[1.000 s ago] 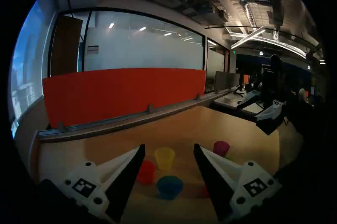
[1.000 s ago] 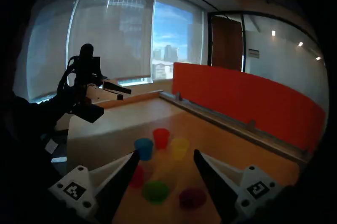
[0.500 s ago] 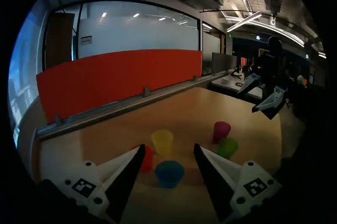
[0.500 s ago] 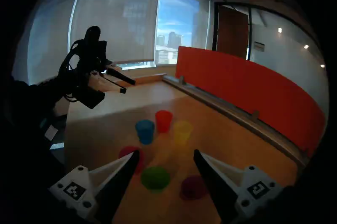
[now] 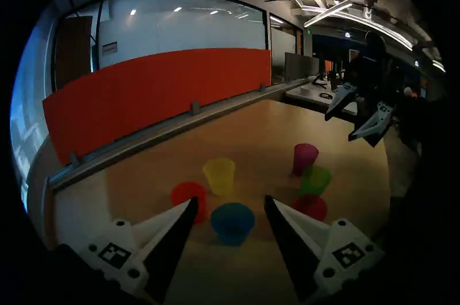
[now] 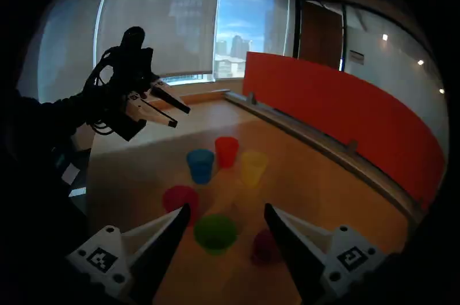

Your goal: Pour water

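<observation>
Six coloured plastic cups stand upright on a wooden table (image 5: 259,132). In the left gripper view a blue cup (image 5: 232,223) sits just beyond my open, empty left gripper (image 5: 230,199), with a red cup (image 5: 188,195) and a yellow cup (image 5: 219,174) behind it. A magenta cup (image 5: 305,158), a green cup (image 5: 315,180) and a second red cup (image 5: 309,206) stand to the right. The right gripper (image 5: 339,128) hovers open above the table's far side. In the right gripper view my open right gripper (image 6: 226,207) hangs over the green cup (image 6: 214,233); the left gripper (image 6: 181,118) is held open at the left.
An orange divider panel (image 5: 155,89) with a metal rail runs along the table's far edge. Windows (image 6: 161,23) lie behind the left gripper, and a dark sleeve (image 6: 52,127) holds it. Desks and dark office furniture (image 5: 322,89) stand beyond the table's right end.
Both cameras have tilted down and pulled back, so all the cups now show beyond the fingers. Each gripper stays open. The cups have not moved on the table.
</observation>
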{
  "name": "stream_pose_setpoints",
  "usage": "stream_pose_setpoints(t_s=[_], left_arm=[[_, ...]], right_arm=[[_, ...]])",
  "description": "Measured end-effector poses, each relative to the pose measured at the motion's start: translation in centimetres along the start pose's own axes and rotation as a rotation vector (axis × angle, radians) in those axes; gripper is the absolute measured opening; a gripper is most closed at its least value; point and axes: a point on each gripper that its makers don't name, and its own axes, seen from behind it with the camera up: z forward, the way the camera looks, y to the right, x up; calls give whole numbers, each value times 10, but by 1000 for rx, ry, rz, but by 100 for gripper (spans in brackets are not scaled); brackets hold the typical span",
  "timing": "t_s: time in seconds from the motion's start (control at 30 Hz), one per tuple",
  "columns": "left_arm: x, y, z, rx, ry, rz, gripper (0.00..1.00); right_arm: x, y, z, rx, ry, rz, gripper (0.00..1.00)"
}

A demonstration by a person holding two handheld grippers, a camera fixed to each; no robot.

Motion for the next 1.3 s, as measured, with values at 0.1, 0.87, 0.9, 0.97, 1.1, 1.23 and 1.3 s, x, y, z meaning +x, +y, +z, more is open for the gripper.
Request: stream_pose_setpoints(t_s=[0.1,0.87,0.9,0.97,1.1,1.23,1.3], left_arm=[[-10,-3,5,9,-18,4,85],[-61,7,25,-17,-107,37,85],[-62,7,26,-18,-109,38,85],[-65,7,27,-20,-114,40,85],[-72,9,29,-21,-129,46,85],[-80,11,30,-25,-146,52,85],[-83,11,30,-25,-154,55,85]], right_arm=[[-10,1,4,-13,-15,-7,100],[-62,-9,31,-20,-81,-9,100],[-64,-9,32,-21,-83,-8,100],[-69,-9,34,-23,-90,-3,100],[-77,-9,37,-24,-97,12,100],[-83,-10,39,-23,-102,23,100],[-85,-11,41,-22,-104,26,100]])
